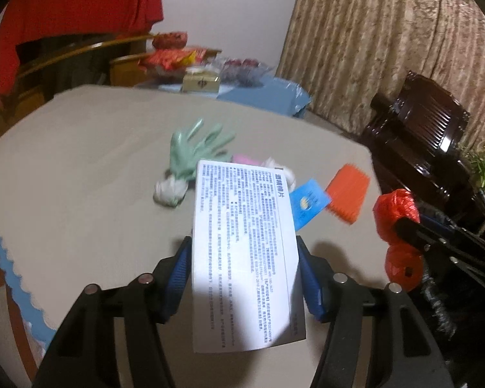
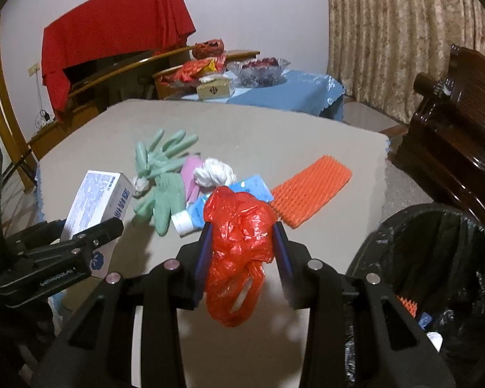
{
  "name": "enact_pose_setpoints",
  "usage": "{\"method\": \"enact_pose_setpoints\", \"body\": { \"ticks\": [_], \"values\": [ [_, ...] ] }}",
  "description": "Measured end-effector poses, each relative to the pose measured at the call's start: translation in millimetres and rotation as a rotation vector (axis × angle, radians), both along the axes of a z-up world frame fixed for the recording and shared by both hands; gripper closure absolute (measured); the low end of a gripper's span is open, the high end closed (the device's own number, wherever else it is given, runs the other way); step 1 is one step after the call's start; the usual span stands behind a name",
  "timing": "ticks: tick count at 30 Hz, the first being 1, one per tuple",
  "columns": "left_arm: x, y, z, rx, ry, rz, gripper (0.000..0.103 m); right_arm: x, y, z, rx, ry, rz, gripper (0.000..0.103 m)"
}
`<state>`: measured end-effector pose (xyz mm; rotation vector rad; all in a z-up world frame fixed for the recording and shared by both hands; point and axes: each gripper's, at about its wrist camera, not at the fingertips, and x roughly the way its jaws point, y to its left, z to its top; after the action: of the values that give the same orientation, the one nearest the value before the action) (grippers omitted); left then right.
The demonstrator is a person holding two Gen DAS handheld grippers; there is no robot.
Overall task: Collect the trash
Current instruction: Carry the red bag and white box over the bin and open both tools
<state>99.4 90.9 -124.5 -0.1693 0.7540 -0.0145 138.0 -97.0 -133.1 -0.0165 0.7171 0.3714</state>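
Left gripper [image 1: 244,278] clamping white box [image 1: 242,252], right gripper [image 2: 242,252] pinching red bag [image 2: 239,245], perhaps plastic

The near part of the grey surface [image 2: 242,123] is bare, so there is room to pass there; the middle is crowded by green gloves [image 2: 165,174], a white wad [image 2: 215,171], a blue packet [image 2: 242,190] and an orange foam net [image 2: 310,190]; at the right the open black-lined bin [image 2: 436,258] stands just beside the surface edge; a dark wooden chair [image 2: 462,123] blocks behind it.
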Motion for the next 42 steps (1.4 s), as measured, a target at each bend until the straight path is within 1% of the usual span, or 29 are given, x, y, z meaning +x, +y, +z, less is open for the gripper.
{"method": "enact_pose_setpoints", "body": {
  "ticks": [6, 12, 18, 22, 27, 34, 42],
  "values": [
    [2.4, -15.5, 29.5, -0.003, -0.055, -0.044, 0.043, -8.7, -15.4, 26.0, 0.016, -0.053, -0.028, 0.067],
    [3.6, -42.0, 57.0, 0.001, -0.107, -0.109, 0.043, -18.0, -38.3, 51.0, 0.034, -0.110, -0.071, 0.067],
    [6.0, -74.2, 81.0, -0.004, -0.150, -0.185, 0.043, -25.6, -75.1, 71.1, 0.057, -0.149, -0.146, 0.067],
    [7.7, -101.2, 91.6, -0.002, -0.176, -0.241, 0.043, -31.3, -102.9, 77.3, 0.057, -0.167, -0.204, 0.067],
    [11.1, -131.0, 95.4, -0.003, -0.186, -0.310, 0.043, -38.6, -137.8, 77.8, 0.037, -0.177, -0.275, 0.067],
    [12.2, -174.7, 89.3, 0.009, -0.184, -0.407, 0.043, -49.0, -189.7, 67.1, -0.012, -0.164, -0.392, 0.067],
    [18.3, -229.5, 70.1, 0.013, -0.167, -0.528, 0.043, -49.9, -234.7, 44.3, -0.057, -0.126, -0.495, 0.067]
  ]
}}
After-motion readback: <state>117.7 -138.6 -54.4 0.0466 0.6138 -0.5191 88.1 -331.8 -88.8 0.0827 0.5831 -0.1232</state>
